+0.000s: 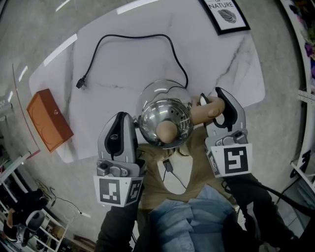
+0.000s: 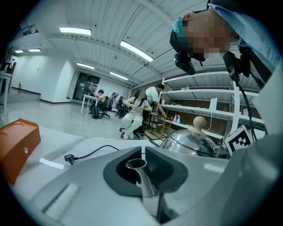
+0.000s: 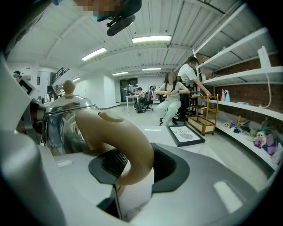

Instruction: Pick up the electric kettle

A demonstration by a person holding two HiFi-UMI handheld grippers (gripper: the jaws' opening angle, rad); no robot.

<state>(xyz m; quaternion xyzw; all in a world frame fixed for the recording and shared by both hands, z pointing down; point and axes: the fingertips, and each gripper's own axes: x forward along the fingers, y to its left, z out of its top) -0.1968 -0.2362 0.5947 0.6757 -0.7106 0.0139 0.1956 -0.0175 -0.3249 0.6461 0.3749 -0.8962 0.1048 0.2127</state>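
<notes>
Two grippers are at work, one on each side of the electric kettle (image 1: 165, 115), which stands on the marble table (image 1: 123, 69) between them. Well to the left of my left gripper (image 2: 143, 152) an orange box (image 1: 48, 119) lies on the table edge. A black power cord (image 1: 133, 37) runs over the table beyond this gripper, with its plug beyond it and to the left. The left jaws are nearly together. The thin metal spout (image 2: 140, 174) of the kettle stands in the hollow between the dark pads, and they close around it.

Just to the right of this gripper is the shiny round body of the kettle, with a wooden knob (image 1: 166, 131) on the lid.

My right gripper (image 3: 132, 160) is on the other side of the kettle. Its jaws stand partly apart and the thick beige handle (image 3: 128, 132) fills the gap between them; both pads touch the handle, so it grips the kettle there. Well beyond this gripper a framed picture (image 1: 224, 15) lies flat on the far part of the table.
</notes>
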